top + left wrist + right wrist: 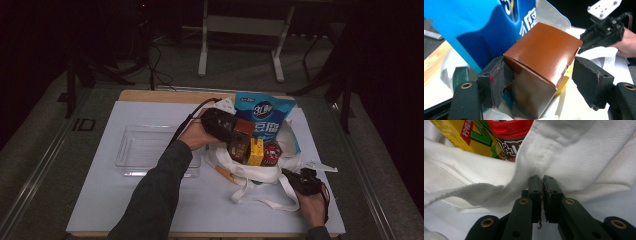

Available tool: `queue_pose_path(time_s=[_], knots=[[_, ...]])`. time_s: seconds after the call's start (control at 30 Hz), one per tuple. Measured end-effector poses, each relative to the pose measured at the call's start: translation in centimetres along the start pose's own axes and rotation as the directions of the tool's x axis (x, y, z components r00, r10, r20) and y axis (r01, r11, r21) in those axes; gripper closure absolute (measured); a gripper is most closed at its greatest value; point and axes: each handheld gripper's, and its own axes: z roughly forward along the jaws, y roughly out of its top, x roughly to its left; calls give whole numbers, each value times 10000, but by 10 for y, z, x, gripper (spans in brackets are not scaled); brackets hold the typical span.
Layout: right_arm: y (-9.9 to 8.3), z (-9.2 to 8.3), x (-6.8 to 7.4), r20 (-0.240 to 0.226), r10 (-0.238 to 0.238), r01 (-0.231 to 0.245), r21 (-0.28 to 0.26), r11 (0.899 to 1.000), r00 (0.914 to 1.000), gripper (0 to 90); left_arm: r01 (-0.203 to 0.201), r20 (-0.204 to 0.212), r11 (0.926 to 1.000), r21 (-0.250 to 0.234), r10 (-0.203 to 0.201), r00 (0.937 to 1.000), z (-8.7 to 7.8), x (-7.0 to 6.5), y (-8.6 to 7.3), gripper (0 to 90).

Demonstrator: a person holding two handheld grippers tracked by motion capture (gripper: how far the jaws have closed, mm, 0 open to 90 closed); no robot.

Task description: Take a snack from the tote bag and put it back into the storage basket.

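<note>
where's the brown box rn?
The brown box stands in the mouth of the white tote bag, right of table centre in the high view. It sits between the open left tongs, in front of the blue snack pouch and beside the yellow carton.

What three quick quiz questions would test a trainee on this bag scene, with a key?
1. True or false: the right gripper is clamped on the white cloth bag.
2. Which item sits between the jaws of the left gripper? A) brown box B) yellow carton C) blue pouch
3. In the high view, on which side of the bag does the clear tray lie?
Key: 1 true; 2 A; 3 its left.
</note>
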Motion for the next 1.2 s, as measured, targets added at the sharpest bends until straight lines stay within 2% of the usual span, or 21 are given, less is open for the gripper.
queue_pose_path(time_s=[0.07, 0.2, 0.47, 0.77, 0.93, 1.07, 1.2], knots=[[0, 0, 0, -20, 16, -16, 3, 10000, 10000, 847, 12, 65, 10000, -65, -11, 10000, 3, 1, 0, 276], [0, 0, -1, -61, 25, -25, 10, 10000, 10000, 846, -108, -79, 9999, -30, 108, 9999, 9, 0, 1, 251], [-1, 0, -2, -136, 73, -73, -16, 10000, 9999, 842, -156, 187, 9991, -406, 164, 9997, 13, 2, 1, 225], [-1, 0, -2, -145, 104, -104, -15, 9999, 9998, 841, -249, -38, 9992, -314, 248, 9997, 21, -2, 4, 226], [-1, 0, -2, -145, 113, -114, -19, 9999, 9998, 838, 48, -418, 9999, -102, -52, 9991, 21, -8, 7, 240], [-1, 0, -3, -165, 130, -130, -27, 9999, 9998, 833, 259, -529, 9997, 10, -258, 9983, 21, -10, 9, 252], [-1, 0, -3, -193, 159, -160, -30, 9999, 9997, 832, 1019, -745, 9948, -80, -1022, 9920, 21, -10, 9, 257]])
